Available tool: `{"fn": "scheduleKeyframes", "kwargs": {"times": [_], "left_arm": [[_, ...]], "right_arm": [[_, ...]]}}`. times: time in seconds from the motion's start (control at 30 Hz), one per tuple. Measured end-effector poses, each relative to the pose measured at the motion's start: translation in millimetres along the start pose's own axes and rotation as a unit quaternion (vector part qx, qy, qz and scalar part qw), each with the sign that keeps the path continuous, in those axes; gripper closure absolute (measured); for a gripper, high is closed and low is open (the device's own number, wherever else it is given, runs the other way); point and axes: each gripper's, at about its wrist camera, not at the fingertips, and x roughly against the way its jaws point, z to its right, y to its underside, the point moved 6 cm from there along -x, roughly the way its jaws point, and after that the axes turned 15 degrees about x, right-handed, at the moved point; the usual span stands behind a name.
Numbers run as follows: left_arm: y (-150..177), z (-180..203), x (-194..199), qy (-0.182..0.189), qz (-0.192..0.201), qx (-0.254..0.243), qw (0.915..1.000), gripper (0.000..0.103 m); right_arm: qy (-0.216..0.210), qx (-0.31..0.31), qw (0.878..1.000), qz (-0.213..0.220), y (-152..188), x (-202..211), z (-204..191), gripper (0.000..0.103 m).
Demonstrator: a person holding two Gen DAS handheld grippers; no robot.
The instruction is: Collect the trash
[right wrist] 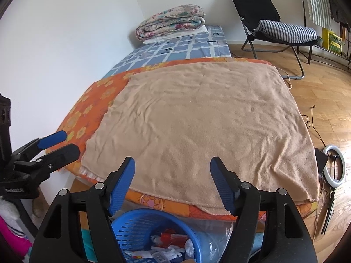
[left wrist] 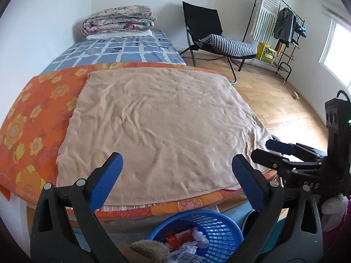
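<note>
A blue plastic basket (left wrist: 221, 223) (right wrist: 136, 219) stands on the floor below the bed's near edge. It holds white crumpled wrappers and red-and-white packaging (left wrist: 186, 239) (right wrist: 173, 241). My left gripper (left wrist: 177, 156) hangs above the basket and is open, with nothing between its blue pads. My right gripper (right wrist: 173, 160) is also open and empty above the basket. Each gripper shows in the other's view, the right one (left wrist: 262, 148) at the right edge and the left one (right wrist: 70, 141) at the left edge. No trash lies on the tan blanket (left wrist: 158, 120) (right wrist: 197, 114).
The blanket lies on an orange flowered sheet (left wrist: 33, 114) over a bed against the wall, with a folded quilt (left wrist: 118, 19) at the far end. A black chair (left wrist: 208, 32), a clothes rack (left wrist: 283, 26) and a ring light (right wrist: 335, 162) stand on the wooden floor at right.
</note>
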Motion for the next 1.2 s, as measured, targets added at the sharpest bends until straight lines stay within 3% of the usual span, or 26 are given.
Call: {"fn": "scheduleKeyframes", "kwargs": {"times": [1.2], "left_arm": [[6.4,4.2,-1.8,0.007,-0.009,0.004,0.9999,0.001]], "right_arm": [[-0.001,-0.014,1.000,-0.005,1.7,-3.8,5.7,0.032]]}}
